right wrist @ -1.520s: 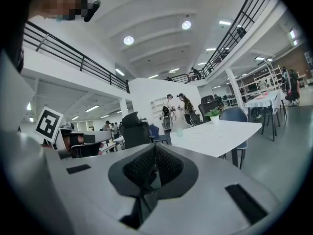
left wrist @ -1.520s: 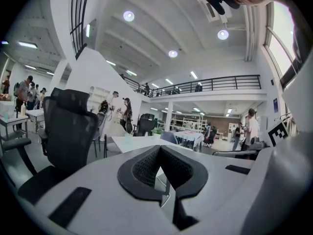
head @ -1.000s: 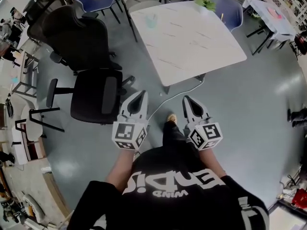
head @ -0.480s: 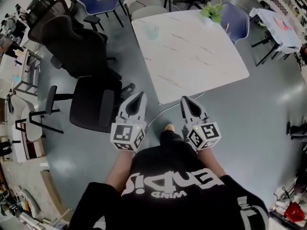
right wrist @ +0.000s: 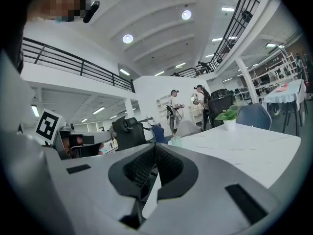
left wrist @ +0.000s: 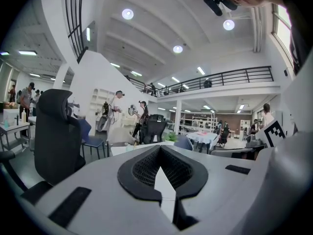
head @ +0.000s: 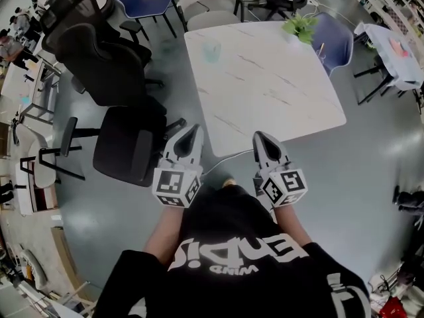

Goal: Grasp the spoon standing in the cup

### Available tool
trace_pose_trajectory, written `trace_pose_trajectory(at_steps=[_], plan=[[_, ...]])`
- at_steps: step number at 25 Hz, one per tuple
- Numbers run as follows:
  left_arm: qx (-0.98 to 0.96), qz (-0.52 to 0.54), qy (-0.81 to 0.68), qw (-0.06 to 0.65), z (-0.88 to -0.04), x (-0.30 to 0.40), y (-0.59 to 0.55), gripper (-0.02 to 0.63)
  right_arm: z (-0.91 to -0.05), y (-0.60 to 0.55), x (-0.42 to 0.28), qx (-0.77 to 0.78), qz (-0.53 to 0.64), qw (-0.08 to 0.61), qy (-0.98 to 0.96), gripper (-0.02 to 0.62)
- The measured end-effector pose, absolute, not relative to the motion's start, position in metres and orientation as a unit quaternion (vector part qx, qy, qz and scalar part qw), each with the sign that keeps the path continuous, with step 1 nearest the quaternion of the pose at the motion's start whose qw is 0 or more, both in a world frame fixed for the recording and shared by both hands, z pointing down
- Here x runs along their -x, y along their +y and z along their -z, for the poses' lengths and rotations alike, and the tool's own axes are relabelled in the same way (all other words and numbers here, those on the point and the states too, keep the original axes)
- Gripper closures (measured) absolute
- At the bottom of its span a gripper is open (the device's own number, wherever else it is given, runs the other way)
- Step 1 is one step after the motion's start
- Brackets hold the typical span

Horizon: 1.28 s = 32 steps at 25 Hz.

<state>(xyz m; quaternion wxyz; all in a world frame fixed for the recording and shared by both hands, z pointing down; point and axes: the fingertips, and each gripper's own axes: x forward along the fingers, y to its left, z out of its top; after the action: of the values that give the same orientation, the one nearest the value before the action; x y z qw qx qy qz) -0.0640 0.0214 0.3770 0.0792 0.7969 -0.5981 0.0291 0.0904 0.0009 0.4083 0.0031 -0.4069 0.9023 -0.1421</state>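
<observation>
A pale green cup (head: 211, 50) stands near the far left corner of the white table (head: 265, 91); the spoon in it is too small to make out. My left gripper (head: 190, 132) and right gripper (head: 260, 138) are held side by side just short of the table's near edge, both shut and empty. The left gripper view shows the closed tips (left wrist: 160, 149) with the cup (left wrist: 129, 147) far beyond them. Past the closed tips (right wrist: 155, 146) in the right gripper view, the cup (right wrist: 176, 141) sits at the far end of the table (right wrist: 244, 148).
Two black office chairs (head: 126, 144) (head: 99, 52) stand left of the table. A potted plant (head: 300, 26) is at its far right corner, with a blue chair (head: 331, 38) behind. Another table (head: 391, 45) stands at the far right. People are in the distance.
Both grippers have moved forward together toward the table, whose near edge is now closer to their tips. Both stay shut and empty.
</observation>
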Motion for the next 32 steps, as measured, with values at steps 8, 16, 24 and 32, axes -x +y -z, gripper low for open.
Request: trace_pose_trajectory(at_steps=[8,16,24,32], plan=[[-0.788,-0.030,-0.610,0.070,-0.375,0.069,0.003,0.592,-0.412,-0.018,-0.089,0.395,0.145,-0.001,0.907,0.582],[-0.794,-0.027,-0.604,0.064,-0.380,0.069,-0.026,0.592,-0.410,-0.044,-0.089,0.403,0.137,0.005,0.905,0.582],[-0.801,-0.023,-0.595,0.061,-0.385,0.069,-0.066,0.592,-0.417,-0.077,-0.097,0.420,0.135,-0.001,0.897,0.581],[-0.797,-0.023,-0.601,0.053,-0.383,0.078,-0.093,0.592,-0.417,-0.099,-0.084,0.417,0.140,-0.005,0.898,0.581]])
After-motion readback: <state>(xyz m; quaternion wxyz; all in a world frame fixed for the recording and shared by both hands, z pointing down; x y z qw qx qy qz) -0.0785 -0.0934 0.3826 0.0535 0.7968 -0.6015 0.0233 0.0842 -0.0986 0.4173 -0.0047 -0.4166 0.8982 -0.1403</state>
